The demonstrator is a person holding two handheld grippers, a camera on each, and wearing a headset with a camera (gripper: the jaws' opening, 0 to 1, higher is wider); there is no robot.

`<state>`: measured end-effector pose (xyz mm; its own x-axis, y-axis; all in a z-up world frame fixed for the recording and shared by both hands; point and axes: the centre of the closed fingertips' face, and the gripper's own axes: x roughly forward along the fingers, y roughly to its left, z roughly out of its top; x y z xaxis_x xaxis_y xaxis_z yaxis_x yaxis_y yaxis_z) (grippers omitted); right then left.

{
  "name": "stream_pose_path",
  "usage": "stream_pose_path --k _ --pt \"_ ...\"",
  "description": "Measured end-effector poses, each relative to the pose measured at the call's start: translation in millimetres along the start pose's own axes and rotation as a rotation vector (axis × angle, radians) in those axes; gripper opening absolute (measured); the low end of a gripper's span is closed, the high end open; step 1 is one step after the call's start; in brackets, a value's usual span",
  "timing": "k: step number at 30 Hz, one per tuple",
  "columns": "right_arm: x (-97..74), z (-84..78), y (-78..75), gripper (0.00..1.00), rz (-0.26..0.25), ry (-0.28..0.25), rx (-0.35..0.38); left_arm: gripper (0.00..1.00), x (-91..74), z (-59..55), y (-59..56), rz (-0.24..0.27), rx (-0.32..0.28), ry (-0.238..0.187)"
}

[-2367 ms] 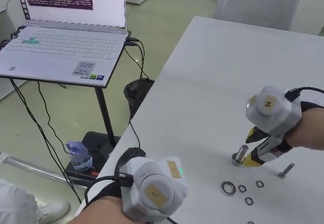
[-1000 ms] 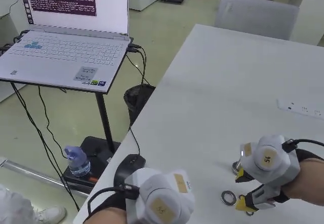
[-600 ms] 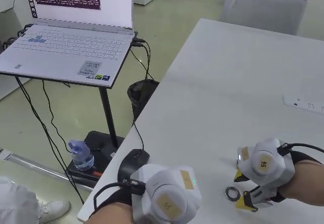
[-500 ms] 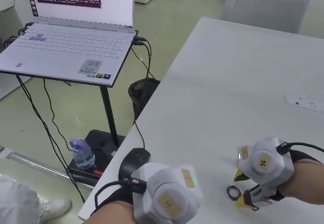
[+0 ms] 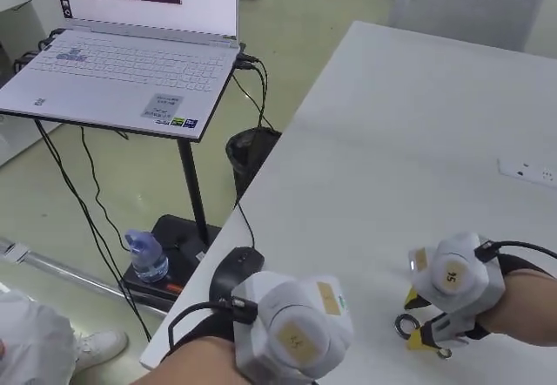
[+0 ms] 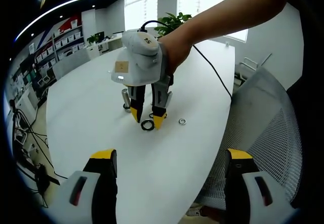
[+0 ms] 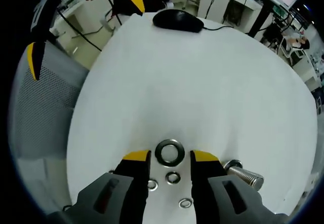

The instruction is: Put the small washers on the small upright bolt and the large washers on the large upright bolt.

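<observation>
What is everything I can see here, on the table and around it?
Table: one, white, under the work.
Large washer: one, silver, flat between the right gripper's jaws.
Small washers: three, silver, close by the large one.
Bolt: one, silver, beside the right gripper.
Mouse: one, black, at the table's near edge.
Power strip: one, white, on the table's right side.
Laptop: one, white, open on a stand left of the table.
Water bottle: one, clear with blue cap, by the stand's foot.
Chair: one, grey, at the table's far end.
Right gripper: one, white, yellow tips, open.
Left gripper: one, yellow tips, open, near the mouse.
</observation>
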<state>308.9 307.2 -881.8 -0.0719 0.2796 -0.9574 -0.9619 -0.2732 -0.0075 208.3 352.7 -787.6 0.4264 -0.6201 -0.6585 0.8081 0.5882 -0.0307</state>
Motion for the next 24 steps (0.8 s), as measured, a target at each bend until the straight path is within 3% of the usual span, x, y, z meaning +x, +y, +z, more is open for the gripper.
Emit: stream_pose_path --k 8,11,18,24 --pt "0.5 -0.3 0.6 0.33 0.002 0.004 -0.001 0.87 -0.8 -1.8 -0.7 0.001 -0.002 0.003" --pt "-0.4 -2.3 0.7 0.26 0.003 0.02 -0.017 0.87 -1.5 -0.7 -0.4 0.003 -0.003 -0.001" --pt "0.8 -3.3 -0.3 0.25 -0.002 0.041 -0.026 0.86 -1.5 -0.2 -1.0 0.003 -0.006 -0.003" --pt "-0.7 -3.4 -1.8 0.22 -0.002 0.051 0.01 0.85 -2.0 1.3 -3.4 0.002 -0.005 -0.006"
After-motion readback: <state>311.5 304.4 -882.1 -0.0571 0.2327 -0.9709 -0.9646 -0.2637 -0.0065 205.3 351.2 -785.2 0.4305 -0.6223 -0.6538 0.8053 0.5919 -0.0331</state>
